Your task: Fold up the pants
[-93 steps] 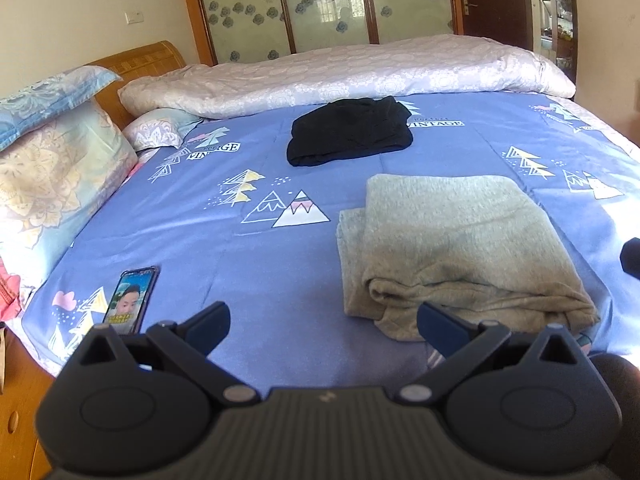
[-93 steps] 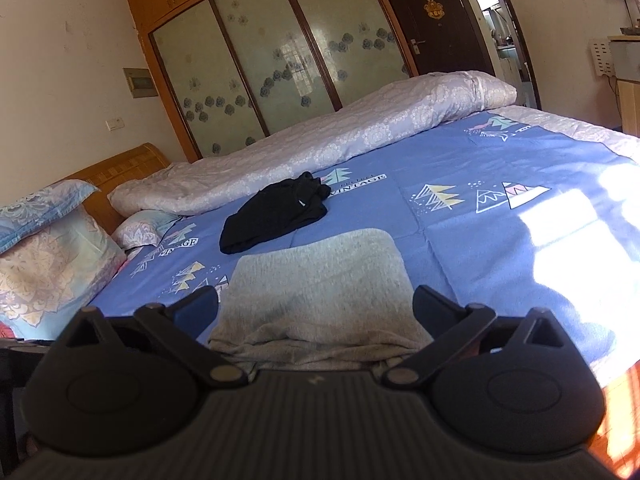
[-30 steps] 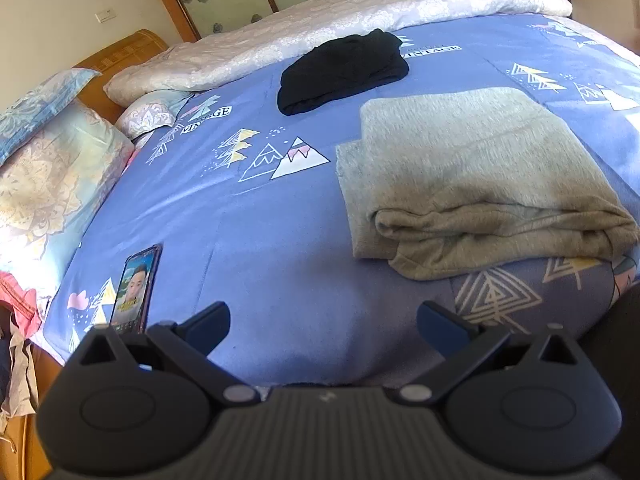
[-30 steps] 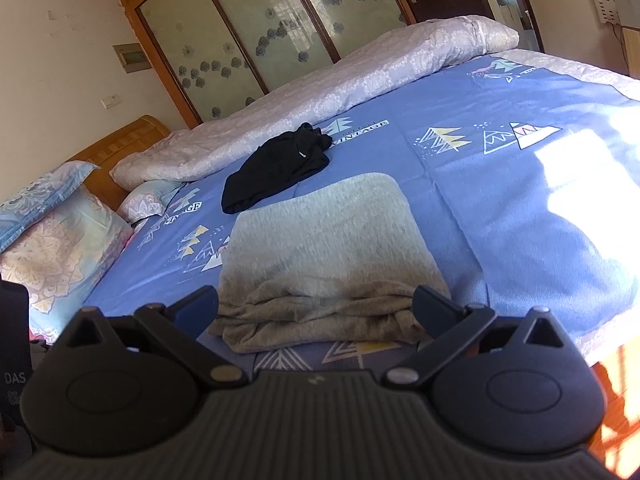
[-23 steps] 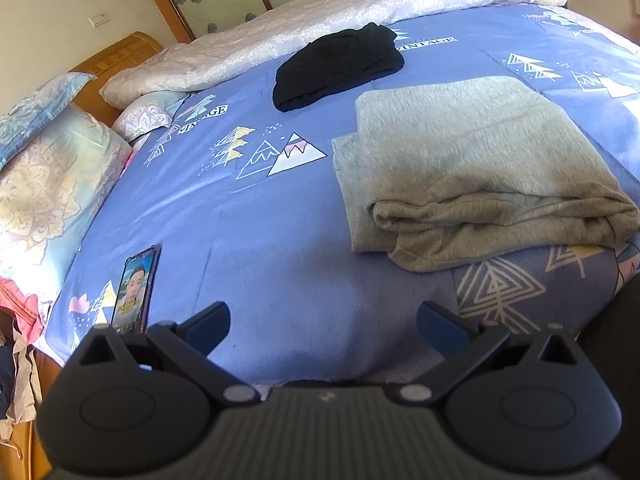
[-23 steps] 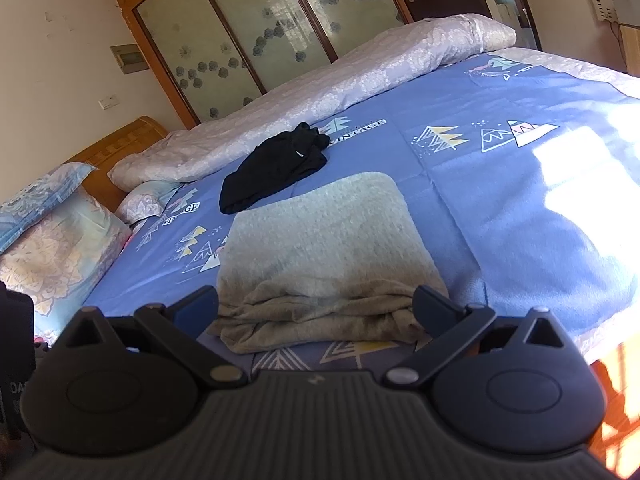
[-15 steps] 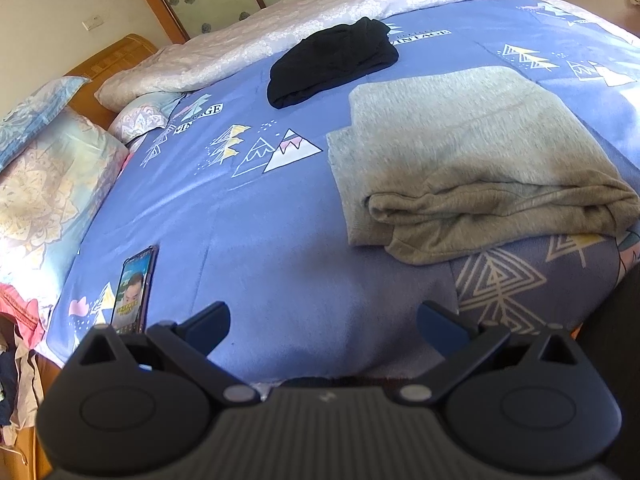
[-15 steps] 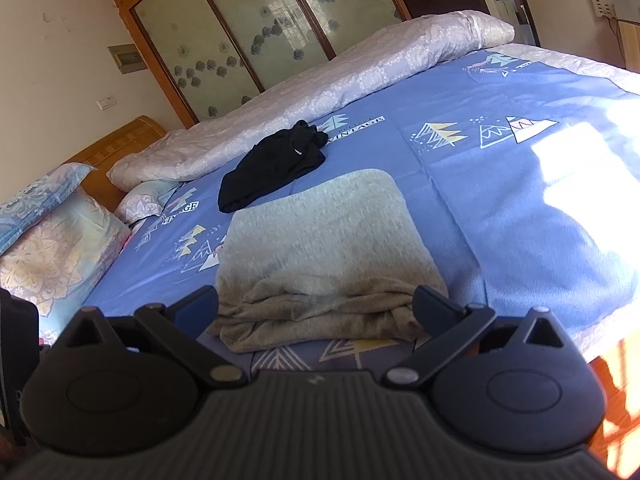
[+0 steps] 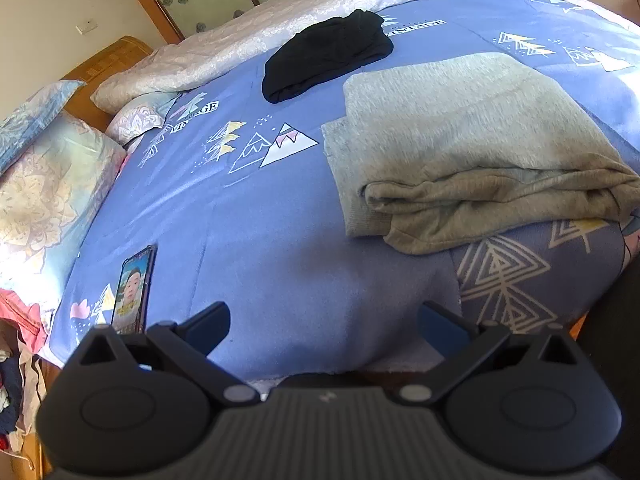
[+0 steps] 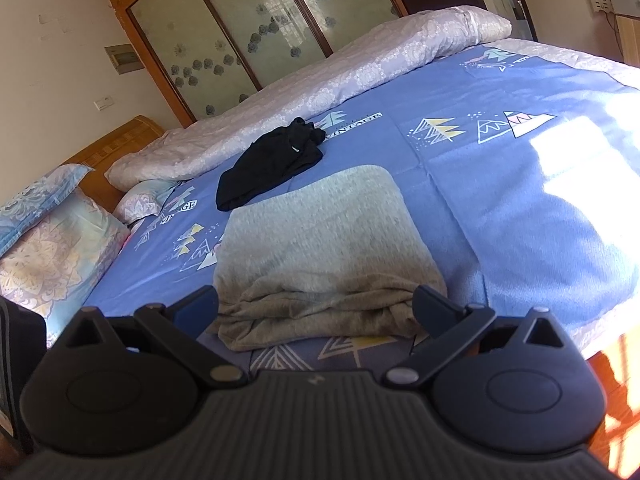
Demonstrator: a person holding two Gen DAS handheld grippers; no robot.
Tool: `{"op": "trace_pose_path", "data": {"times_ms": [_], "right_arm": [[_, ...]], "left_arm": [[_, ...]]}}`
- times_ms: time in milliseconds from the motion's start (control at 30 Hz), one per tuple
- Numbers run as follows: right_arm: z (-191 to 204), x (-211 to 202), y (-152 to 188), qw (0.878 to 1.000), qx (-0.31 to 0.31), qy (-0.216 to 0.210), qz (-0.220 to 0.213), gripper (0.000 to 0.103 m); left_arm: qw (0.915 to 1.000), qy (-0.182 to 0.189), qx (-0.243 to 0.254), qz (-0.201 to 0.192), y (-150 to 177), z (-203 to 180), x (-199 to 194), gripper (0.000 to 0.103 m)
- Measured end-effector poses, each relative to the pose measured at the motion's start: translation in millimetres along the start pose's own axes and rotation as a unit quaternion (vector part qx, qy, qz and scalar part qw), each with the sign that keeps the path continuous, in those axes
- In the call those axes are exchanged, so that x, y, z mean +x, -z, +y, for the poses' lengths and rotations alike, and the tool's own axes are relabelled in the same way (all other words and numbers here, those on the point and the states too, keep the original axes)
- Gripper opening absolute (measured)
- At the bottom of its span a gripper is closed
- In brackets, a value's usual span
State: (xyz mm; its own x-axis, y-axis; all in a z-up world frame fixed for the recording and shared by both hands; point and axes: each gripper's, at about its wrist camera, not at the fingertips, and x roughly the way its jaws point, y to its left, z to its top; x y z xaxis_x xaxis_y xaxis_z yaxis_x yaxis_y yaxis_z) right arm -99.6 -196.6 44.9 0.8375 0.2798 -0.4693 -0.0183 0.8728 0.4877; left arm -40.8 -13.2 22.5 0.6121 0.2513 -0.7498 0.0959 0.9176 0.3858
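The folded grey fleece pants [image 10: 324, 240] lie flat near the front edge of the blue bed sheet printed with mountain shapes [image 10: 500, 184]. Their long axis runs from that front edge away toward the rolled pale floral quilt [image 10: 352, 76] along the far side; the bunched, layered end faces the front edge, and the smooth rounded end points toward the quilt. The top surface is smooth; the near end shows several wrinkled layers, one lower layer protruding on the left side in the left wrist view [image 9: 472, 152].

Just beyond the pants, between them and the quilt, lies a crumpled black garment [image 10: 272, 160]. Well left of the pants, a smartphone with a lit screen [image 9: 132, 288] rests on the sheet. Patterned pillows [image 10: 52, 252] lie against a wooden headboard [image 10: 120, 136]. A wooden wardrobe with frosted floral panels [image 10: 256, 20] stands behind the quilt.

The left gripper [image 9: 324, 320] and right gripper [image 10: 316, 300] hover short of the pants, fingers spread wide, holding nothing.
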Motion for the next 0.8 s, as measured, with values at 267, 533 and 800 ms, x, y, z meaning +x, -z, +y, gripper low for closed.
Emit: {"op": "trace_pose_path", "data": {"times_ms": [267, 533, 800], "right_arm": [[-0.3, 0.0, -0.2, 1.000, 0.000, 0.000, 0.000, 0.103], [-0.1, 0.1, -0.3, 1.000, 0.000, 0.000, 0.000, 0.103], [-0.2, 1.0, 0.0, 1.000, 0.002, 0.001, 0.001, 0.103]], "left_arm": [[1.0000, 0.004, 0.003, 0.000, -0.7, 0.2, -0.2, 0.103], [1.0000, 0.009, 0.000, 0.002, -1.7, 0.6, -1.0, 0.103], [1.0000, 0.010, -0.001, 0.002, -2.1, 0.2, -1.4, 0.103]]}}
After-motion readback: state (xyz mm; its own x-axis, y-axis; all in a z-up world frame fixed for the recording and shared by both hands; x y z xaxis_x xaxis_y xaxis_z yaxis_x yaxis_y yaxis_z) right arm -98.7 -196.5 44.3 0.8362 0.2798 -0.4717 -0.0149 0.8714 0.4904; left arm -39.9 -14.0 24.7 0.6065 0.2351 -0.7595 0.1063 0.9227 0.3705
